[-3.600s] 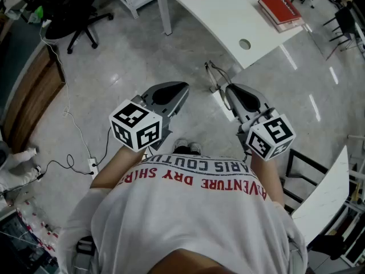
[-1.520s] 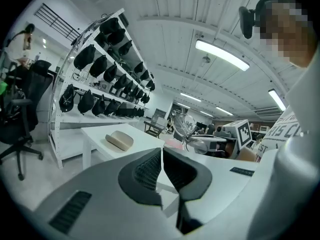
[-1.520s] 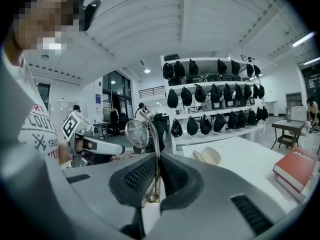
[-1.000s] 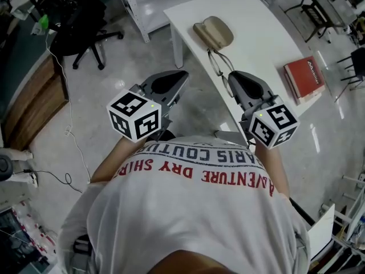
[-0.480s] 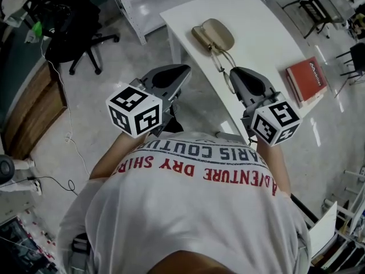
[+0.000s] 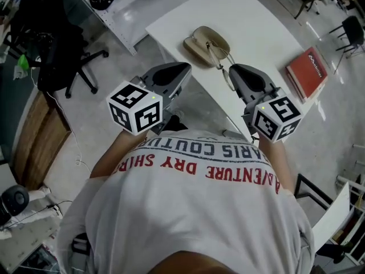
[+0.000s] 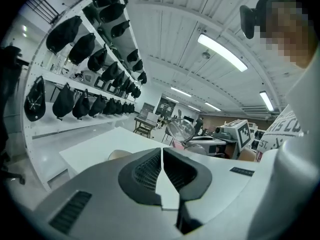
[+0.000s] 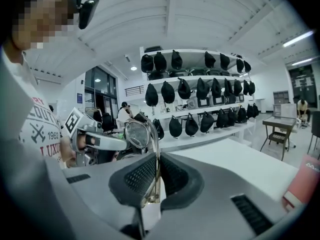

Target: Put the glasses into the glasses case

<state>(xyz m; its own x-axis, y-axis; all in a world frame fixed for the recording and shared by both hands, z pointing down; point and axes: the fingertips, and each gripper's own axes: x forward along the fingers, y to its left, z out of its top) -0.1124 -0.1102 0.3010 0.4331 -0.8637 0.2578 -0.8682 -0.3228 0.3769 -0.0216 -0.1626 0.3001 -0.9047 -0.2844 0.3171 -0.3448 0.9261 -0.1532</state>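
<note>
We see the white table (image 6: 256, 21) first; the beige glasses case (image 6: 201, 45) lies on it near its front edge, and we take every place from that case. Well beyond the case, along the wall, runs a shelf of black caps (image 8: 200, 91). Both grippers hang just short of the case, on the person's side of it, each pointing towards it. The left gripper (image 7: 161, 151) sits off the case's left, over the floor beside the table edge. Its fingers (image 7: 145, 171) are brought together with only a hairline slit between them, and we find nothing in that slit and nothing touching them. The right gripper (image 8: 158, 156) sits off the case's right, over the table edge. Its fingers (image 8: 177, 176) are narrowed down and pinch a thin temple arm of the glasses (image 8: 136, 133). A red book (image 6: 308, 73) lies on the table well to the right of the case. The case itself looks open, in two shallow halves, though we cannot make out its inside clearly. The glasses are not in it: in the head view they reach from the right gripper's tips towards the case and overlap its near edge, and we cannot tell whether they touch it. In the right gripper view their lenses rise above the jaws.
</note>
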